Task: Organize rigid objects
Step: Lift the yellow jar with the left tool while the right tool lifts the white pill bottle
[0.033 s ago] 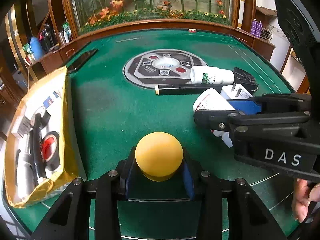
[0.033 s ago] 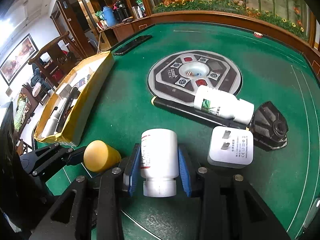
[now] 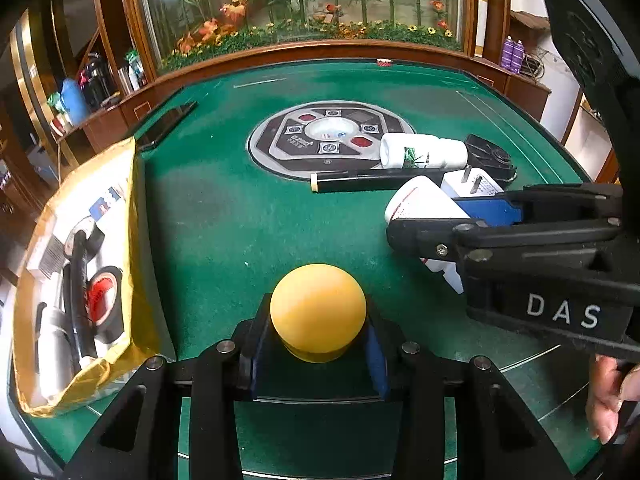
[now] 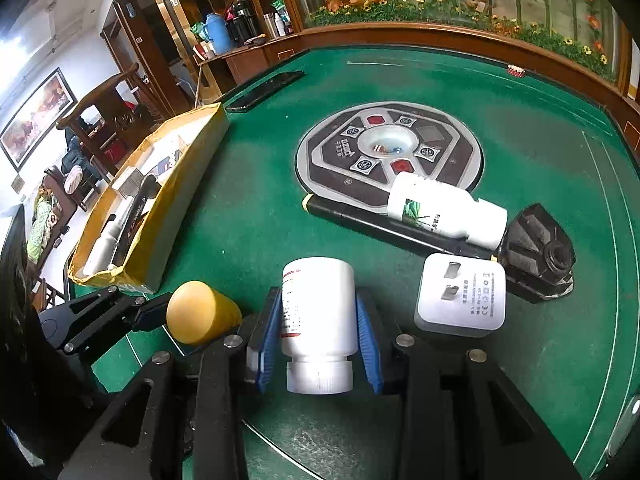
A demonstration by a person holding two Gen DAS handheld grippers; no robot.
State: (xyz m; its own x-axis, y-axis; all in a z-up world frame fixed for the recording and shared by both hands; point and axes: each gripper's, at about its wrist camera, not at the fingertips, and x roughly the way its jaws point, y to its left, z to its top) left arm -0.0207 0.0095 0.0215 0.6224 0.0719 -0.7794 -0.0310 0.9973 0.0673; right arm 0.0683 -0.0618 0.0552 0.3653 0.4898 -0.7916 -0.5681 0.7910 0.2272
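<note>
A yellow round-topped plastic piece (image 3: 318,308) sits between the blue pads of my left gripper (image 3: 316,356), whose jaws are closing and pressing its sides just above the green felt. In the right wrist view that yellow piece (image 4: 200,312) shows as a short cylinder at the lower left. My right gripper (image 4: 318,312) is shut on a white pill bottle (image 4: 318,300) with red print, cap toward the camera. From the left wrist view that bottle (image 3: 420,200) pokes out of the right gripper's fingers (image 3: 416,236).
A yellow cardboard box (image 4: 188,184) holding several items lies at the left table edge. On the felt lie a second white bottle (image 4: 440,212), a black marker (image 4: 360,216), a white plug adapter (image 4: 460,300), a black ribbed part (image 4: 536,248) and a phone (image 4: 264,90). A hand (image 3: 608,396) shows at right.
</note>
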